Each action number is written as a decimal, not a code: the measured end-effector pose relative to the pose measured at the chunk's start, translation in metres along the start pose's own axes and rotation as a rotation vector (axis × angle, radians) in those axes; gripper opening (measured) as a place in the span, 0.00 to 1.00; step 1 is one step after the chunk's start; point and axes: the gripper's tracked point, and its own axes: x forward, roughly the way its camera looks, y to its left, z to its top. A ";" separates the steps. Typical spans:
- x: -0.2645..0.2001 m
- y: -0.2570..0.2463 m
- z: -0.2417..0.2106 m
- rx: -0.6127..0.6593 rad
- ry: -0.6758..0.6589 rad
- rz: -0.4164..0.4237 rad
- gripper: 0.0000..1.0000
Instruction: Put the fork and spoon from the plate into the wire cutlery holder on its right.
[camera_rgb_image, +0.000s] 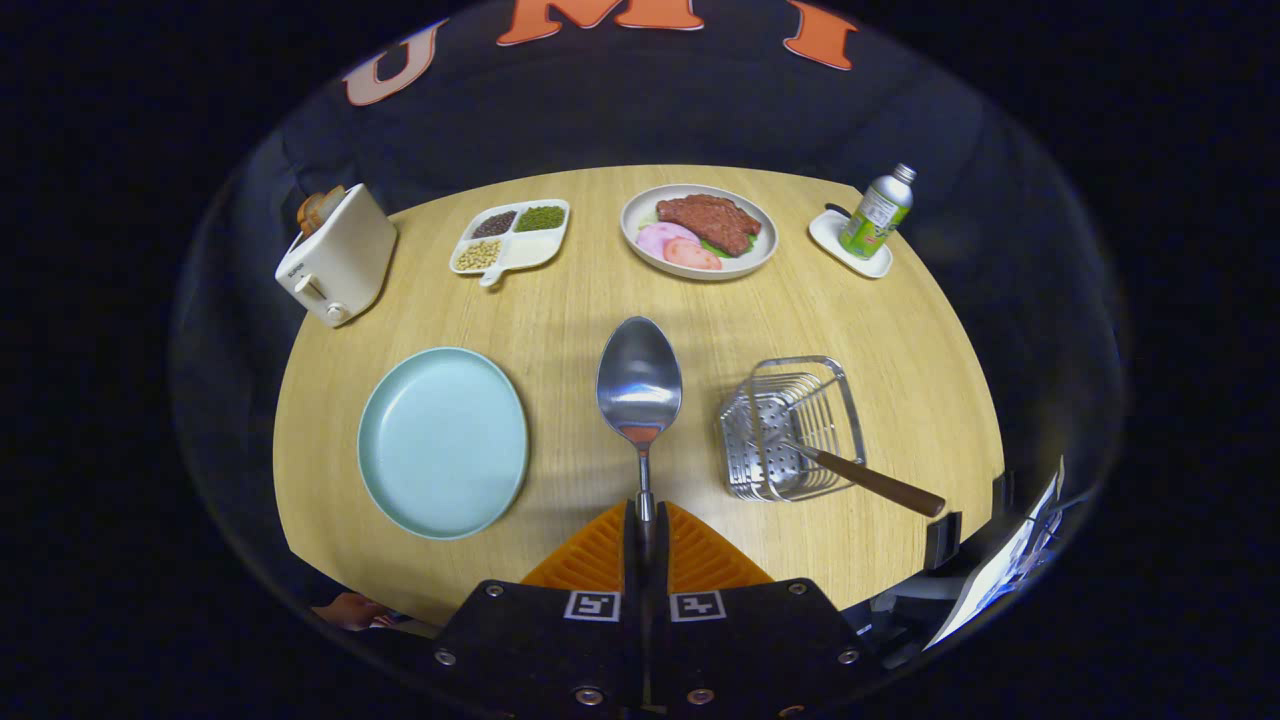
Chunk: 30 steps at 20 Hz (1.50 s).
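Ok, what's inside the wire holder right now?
One utensil leans inside the wire cutlery holder, its brown handle sticking out over the rim. Its head is hidden behind the wires, so it can't be identified. The gripper is shut on the spoon.

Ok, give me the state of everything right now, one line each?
hand-held gripper: shut on the spoon's handle.
spoon: held, bowl pointing ahead, above the table.
plate: empty.
wire cutlery holder: upright, one brown-handled utensil leaning out of it.
toaster: bread in its slot.
bottle: capped, upright on a small tray.

Cloth-walled booth, laid dining table (560, 320)
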 end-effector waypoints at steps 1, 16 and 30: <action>0.000 -0.013 -0.002 0.007 0.004 -0.015 0.04; -0.004 -0.086 -0.003 0.038 -0.012 -0.046 0.10; -0.119 -0.095 0.155 0.082 -0.658 0.011 0.66</action>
